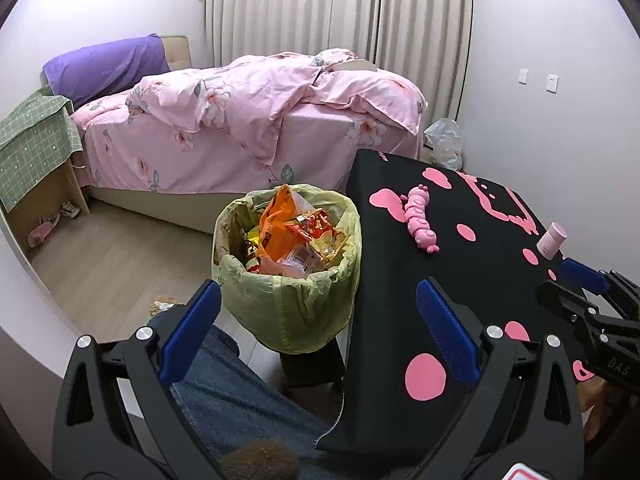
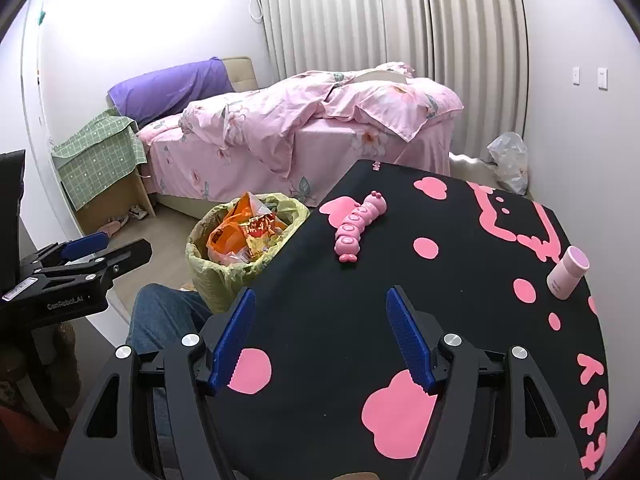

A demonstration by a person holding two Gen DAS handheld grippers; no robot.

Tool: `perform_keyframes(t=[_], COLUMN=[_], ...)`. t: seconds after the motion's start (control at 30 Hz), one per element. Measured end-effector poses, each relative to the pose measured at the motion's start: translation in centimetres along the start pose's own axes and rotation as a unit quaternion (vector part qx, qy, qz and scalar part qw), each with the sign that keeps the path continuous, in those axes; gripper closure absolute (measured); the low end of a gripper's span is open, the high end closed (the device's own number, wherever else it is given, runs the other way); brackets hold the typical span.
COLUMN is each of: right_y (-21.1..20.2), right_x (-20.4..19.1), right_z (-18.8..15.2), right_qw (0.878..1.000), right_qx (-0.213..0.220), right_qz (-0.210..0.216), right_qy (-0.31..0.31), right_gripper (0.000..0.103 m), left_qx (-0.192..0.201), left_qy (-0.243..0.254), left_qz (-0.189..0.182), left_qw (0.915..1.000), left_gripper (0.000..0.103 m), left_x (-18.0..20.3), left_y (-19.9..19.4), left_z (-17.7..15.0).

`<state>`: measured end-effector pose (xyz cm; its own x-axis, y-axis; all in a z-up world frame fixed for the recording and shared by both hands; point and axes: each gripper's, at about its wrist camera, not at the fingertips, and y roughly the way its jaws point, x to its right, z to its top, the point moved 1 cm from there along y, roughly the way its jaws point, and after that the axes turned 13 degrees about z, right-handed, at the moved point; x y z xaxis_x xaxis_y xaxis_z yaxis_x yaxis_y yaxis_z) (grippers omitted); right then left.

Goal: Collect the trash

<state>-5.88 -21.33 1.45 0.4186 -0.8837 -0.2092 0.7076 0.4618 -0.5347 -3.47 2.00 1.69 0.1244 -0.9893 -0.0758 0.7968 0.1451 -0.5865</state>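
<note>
A trash bin (image 1: pixel 288 304) lined with a yellow-green bag stands on the floor left of the table, also in the right wrist view (image 2: pixel 224 276). It is full of orange and red wrappers (image 1: pixel 296 236). My left gripper (image 1: pixel 320 308) is open and empty, just in front of the bin and the table's left edge. My right gripper (image 2: pixel 320 332) is open and empty above the black table (image 2: pixel 460 340). A pink caterpillar toy (image 2: pixel 360 224) and a small pink-capped bottle (image 2: pixel 568 272) sit on the table.
A bed with pink bedding (image 1: pixel 256 120) lies behind the bin. A nightstand under a green cloth (image 1: pixel 36 152) stands far left. A plastic bag (image 1: pixel 444 140) lies by the curtain. A person's jeans-clad leg (image 1: pixel 240 392) is below the bin.
</note>
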Motion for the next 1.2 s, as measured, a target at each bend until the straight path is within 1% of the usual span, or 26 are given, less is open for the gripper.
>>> perform_keyframes(t=[0.33, 0.5, 1.2], right_y=[0.2, 0.6, 0.7], right_x=[-1.1, -1.1, -1.3], right_z=[0.0, 0.1, 0.1], right_qw=[1.0, 1.0, 1.0], right_qx=[-0.005, -0.009, -0.01], right_qz=[0.0, 0.002, 0.003], right_qy=[-0.005, -0.003, -0.002], right_gripper=[0.039, 0.039, 0.039], left_qx=[-0.002, -0.005, -0.006], left_qy=[-0.002, -0.003, 0.002], left_qz=[0.001, -0.001, -0.001], left_qw=[1.0, 1.0, 1.0], left_gripper=[0.009, 0.009, 0.009], left_x=[-0.4, -0.7, -0.3], left_y=[0.0, 0.2, 0.4], left_z=[-0.1, -0.3, -0.6])
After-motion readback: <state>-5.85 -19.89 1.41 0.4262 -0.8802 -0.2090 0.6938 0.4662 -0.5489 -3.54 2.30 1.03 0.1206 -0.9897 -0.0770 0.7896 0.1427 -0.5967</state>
